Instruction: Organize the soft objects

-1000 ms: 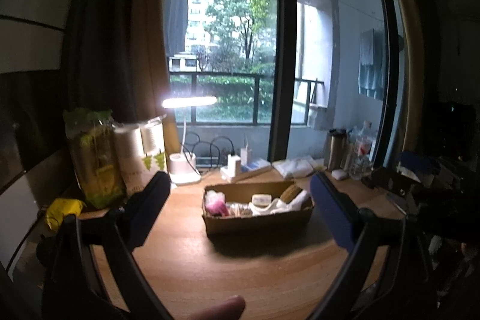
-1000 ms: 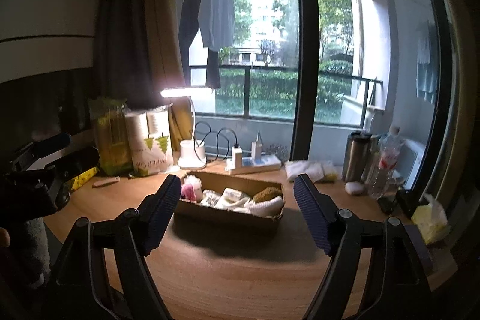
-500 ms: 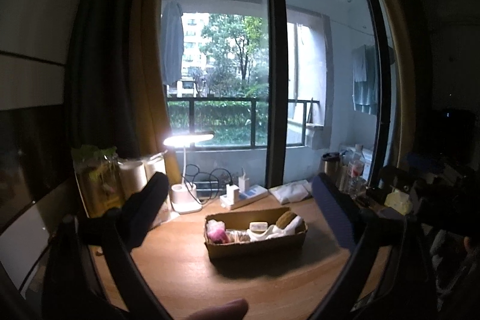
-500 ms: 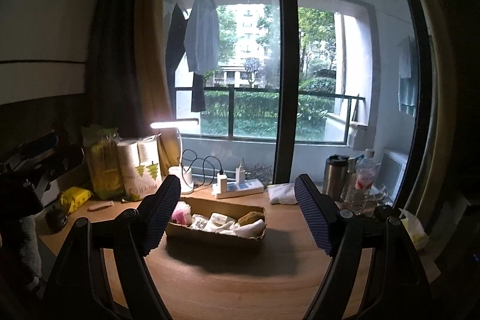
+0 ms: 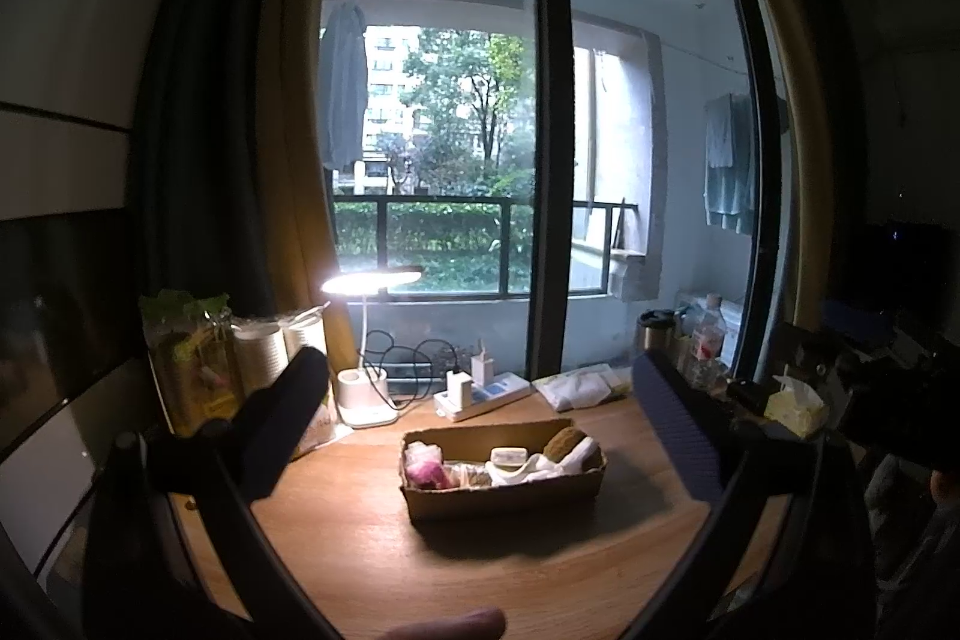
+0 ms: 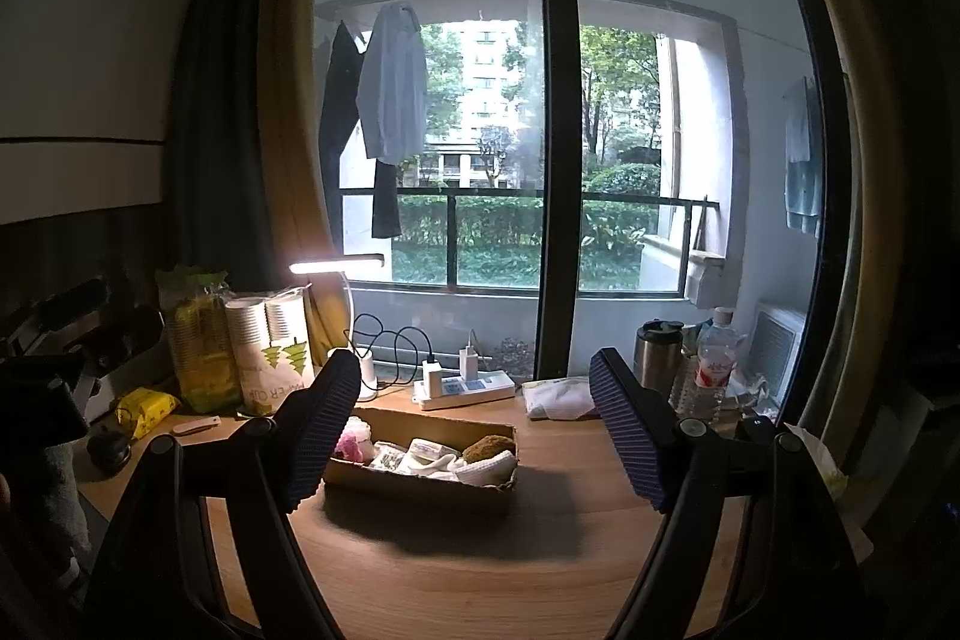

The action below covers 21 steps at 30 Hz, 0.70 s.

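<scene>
My left gripper: jaws opening, near full width, nothing between the pads. Cardboard box sits on the wooden table ahead of the fingertips, centred in the gap, well clear of both fingers. Contents left to right: pink soft item, small white pieces, brown sponge, white cloth at the right end. Desk lamp is lit beyond my left finger.

My right gripper: wide apart, empty. Here the box lies nearer the left finger, which covers its left corner; the right finger is well apart. Same order: pink item, white pieces, sponge, white cloth.
</scene>
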Tool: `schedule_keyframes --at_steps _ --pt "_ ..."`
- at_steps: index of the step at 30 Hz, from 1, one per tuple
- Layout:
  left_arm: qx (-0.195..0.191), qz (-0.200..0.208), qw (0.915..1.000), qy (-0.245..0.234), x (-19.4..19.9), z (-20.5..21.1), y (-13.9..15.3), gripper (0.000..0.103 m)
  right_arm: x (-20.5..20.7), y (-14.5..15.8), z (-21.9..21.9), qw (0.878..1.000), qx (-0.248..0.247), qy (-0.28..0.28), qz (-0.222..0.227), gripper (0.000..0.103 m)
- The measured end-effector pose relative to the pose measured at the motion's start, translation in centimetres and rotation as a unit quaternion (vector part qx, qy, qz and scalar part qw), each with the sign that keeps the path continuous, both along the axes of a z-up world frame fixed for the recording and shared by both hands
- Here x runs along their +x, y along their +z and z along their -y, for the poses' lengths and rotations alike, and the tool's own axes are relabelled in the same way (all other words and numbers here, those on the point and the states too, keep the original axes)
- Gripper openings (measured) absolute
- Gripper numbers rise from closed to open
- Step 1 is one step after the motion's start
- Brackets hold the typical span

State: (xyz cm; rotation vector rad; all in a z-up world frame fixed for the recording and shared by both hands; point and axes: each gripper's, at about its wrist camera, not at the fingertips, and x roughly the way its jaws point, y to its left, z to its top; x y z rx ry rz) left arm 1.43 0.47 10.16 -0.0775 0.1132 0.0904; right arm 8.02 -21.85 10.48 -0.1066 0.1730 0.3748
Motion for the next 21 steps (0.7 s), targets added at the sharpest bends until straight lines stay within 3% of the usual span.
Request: schedule_keyframes --at_steps 21 --pt "0.005 -0.004 0.9999 -0.008 0.01 0.8 -0.08 0.102 0.27 -0.25 0.04 1.0 -0.002 0.002 -0.008 0.082"
